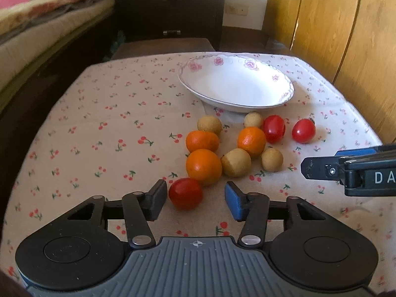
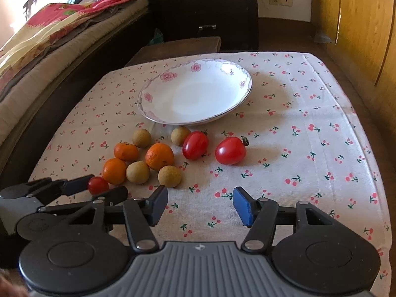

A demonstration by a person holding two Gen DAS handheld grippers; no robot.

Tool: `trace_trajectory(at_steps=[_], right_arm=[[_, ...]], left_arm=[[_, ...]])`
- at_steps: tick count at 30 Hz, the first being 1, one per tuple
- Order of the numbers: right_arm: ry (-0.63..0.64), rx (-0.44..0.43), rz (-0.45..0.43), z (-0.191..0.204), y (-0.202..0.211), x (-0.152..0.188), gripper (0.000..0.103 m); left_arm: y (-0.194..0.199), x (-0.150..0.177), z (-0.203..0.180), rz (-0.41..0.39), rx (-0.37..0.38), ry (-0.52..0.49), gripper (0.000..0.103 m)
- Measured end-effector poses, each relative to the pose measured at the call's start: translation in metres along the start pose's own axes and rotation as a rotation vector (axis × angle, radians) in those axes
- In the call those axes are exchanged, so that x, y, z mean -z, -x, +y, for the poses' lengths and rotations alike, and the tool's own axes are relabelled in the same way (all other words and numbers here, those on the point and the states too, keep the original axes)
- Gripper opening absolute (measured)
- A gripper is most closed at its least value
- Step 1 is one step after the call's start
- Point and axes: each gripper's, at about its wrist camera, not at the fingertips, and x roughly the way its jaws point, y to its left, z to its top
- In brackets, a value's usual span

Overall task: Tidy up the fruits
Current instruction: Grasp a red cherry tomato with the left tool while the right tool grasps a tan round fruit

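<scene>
A white floral bowl stands empty at the back of the table; it also shows in the right wrist view. In front of it lie three oranges, several tan longans and three red tomatoes. My left gripper is open, its fingers either side of the nearest tomato, which sits by the left finger. My right gripper is open and empty over bare cloth, short of two tomatoes. The left gripper's fingers show around that tomato in the right wrist view.
The table wears a cherry-print cloth. A bed with bedding runs along the left. A dark drawer cabinet stands behind, and a wooden panel is on the right. The right gripper enters the left wrist view at right.
</scene>
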Motion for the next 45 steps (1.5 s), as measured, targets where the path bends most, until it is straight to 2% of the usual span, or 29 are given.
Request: trace_trajectory(at_steps=[6, 9, 11, 21, 26, 28, 35, 45], right_arm=[[0.013, -0.015, 0.008, 0.004, -0.006, -0.002, 0.052], [0.018, -0.032, 0.007, 0.005, -0.009, -0.003, 0.052], [0.024, -0.039, 0.009, 0.006, -0.012, -0.004, 0.052], [0.071, -0.066, 0.015, 0.020, -0.029, -0.009, 0.051], [0.117, -0.074, 0.017, 0.027, -0.040, -0.012, 0.039], [0.132, -0.073, 0.015, 0.029, -0.042, -0.014, 0.028], [0.250, -0.017, 0.000, 0.043, -0.038, -0.005, 0.028], [0.213, -0.021, 0.008, 0.030, -0.022, -0.003, 0.028]], left_arm=[[-0.001, 0.000, -0.002, -0.012, 0.004, -0.019, 0.049], [0.001, 0.000, 0.001, -0.009, 0.015, 0.002, 0.044], [0.002, 0.000, 0.003, -0.003, 0.029, 0.012, 0.036], [0.006, 0.004, 0.006, 0.002, 0.063, 0.027, 0.035], [0.005, 0.004, 0.007, 0.000, 0.073, 0.030, 0.036], [0.005, 0.004, 0.007, -0.003, 0.075, 0.025, 0.036], [0.005, 0.006, 0.003, -0.010, 0.057, -0.003, 0.037], [0.009, 0.009, 0.003, 0.000, 0.059, -0.013, 0.035]])
